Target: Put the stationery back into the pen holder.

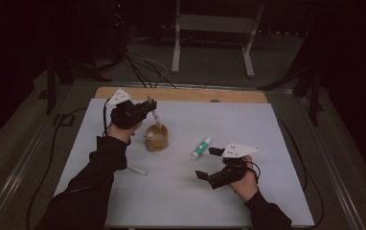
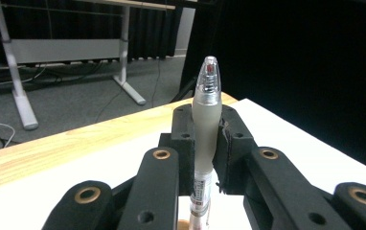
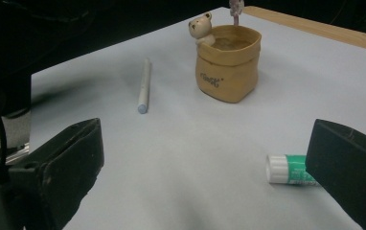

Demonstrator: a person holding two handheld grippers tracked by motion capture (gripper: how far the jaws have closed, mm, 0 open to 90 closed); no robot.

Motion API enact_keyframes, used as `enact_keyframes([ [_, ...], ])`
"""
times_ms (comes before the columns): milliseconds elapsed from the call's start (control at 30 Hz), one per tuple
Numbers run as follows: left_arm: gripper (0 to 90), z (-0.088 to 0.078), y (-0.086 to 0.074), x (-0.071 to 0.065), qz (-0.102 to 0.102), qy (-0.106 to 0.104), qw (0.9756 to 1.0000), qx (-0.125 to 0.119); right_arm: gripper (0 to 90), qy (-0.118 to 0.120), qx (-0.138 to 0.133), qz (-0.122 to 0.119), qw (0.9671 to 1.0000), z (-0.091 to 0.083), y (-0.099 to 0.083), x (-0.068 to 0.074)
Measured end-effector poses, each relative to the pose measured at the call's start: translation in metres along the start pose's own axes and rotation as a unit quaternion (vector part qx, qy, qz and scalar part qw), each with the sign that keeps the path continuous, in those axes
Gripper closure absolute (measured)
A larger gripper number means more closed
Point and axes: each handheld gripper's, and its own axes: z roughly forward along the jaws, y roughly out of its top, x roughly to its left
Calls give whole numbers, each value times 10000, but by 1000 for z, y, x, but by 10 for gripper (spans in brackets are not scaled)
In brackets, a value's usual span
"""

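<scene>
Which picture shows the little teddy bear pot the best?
The right gripper view shows the bear pot best: close up, with the bear on its rim and lettering on its side. The high view shows it small, from above, below the left hand-held gripper. The left gripper view gives just a sliver at its bottom edge.

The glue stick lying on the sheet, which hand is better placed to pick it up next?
The right. The right gripper is open and empty, with the glue stick just ahead of it. The left gripper is shut on a pen above the bear pot, so it is busy.
</scene>
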Motion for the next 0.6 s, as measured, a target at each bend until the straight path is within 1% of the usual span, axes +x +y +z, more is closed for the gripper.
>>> enact_keyframes([
  [200,803,6,-8,3,-38,55,9999,107,0,17,-3,7,10000,0,0,0],
  [400,802,11,-14,4,-83,40,9997,213,0,18,3,45,10000,0,0,-1],
  [600,802,15,-20,6,-135,79,9992,372,0,48,-5,43,10000,0,0,0],
])
